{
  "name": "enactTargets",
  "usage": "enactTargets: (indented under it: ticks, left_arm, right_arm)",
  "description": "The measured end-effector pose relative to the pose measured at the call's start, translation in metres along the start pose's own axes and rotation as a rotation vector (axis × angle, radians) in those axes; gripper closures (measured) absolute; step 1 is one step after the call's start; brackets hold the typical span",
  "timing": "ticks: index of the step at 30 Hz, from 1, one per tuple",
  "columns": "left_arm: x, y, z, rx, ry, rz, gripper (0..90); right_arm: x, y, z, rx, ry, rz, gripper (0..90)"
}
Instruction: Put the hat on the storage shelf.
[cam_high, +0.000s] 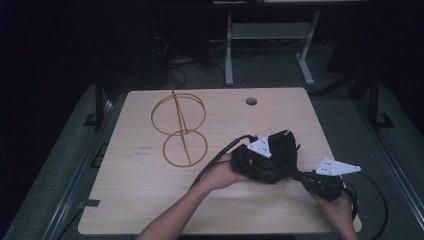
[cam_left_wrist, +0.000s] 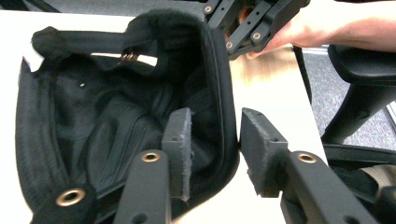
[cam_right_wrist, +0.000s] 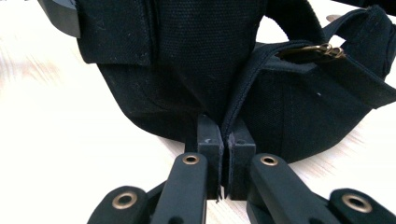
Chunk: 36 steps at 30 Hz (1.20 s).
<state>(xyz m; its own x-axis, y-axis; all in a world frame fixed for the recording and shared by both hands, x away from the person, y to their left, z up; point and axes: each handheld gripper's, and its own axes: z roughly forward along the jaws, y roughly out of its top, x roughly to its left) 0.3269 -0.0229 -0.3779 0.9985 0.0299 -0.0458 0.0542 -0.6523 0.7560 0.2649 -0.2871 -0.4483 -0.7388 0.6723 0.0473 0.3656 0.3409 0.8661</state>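
Near the desk's front right corner, the right gripper (cam_high: 300, 176) has its jaws pressed together on a fold of the black fabric bag (cam_high: 274, 152), pinching the rim seam (the right gripper view shows cloth trapped between the pads (cam_right_wrist: 209, 140)). Just beyond it, toward the right-centre of the desk (cam_high: 150, 200), the left gripper (cam_high: 280, 150) has its jaws apart and straddling the bag's opposite rim: one jaw inside the mouth, one outside, not yet closed on the cloth. In the left gripper view the bag mouth (cam_left_wrist: 116, 107) stands open, showing the dark lining and a brass zip pull (cam_left_wrist: 129, 57).

Judged progress: early. One side is secured and the mouth is spread; the second grip is still to be made.

Farther off, near the back left corner, a gold wire frame (cam_high: 179, 127) stands untouched, well apart from the bag.
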Motion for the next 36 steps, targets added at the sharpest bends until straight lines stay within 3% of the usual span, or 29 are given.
enactTargets:
  ticks: [11, 17, 26, 36]
  left_arm:
    - [-0.012, -0.016, -0.024, -0.008, 0.065, -0.001, 50.4]
    - [-0.018, -0.028, -0.033, -0.017, 0.084, -0.013, 48.8]
    - [-0.023, -0.044, -0.046, -0.015, 0.11, -0.024, 47.0]
    - [-0.023, -0.07, -0.06, -0.02, 0.122, -0.078, 42.7]
  right_arm:
    - [-0.002, 0.001, -0.009, -0.02, -0.004, 0.014, 87.6]
    - [-0.003, 0.006, -0.017, -0.035, -0.008, 0.008, 87.7]
    - [-0.004, 0.019, -0.026, -0.055, -0.032, -0.037, 87.8]
    - [-0.003, 0.039, -0.03, -0.057, -0.038, -0.089, 87.9]
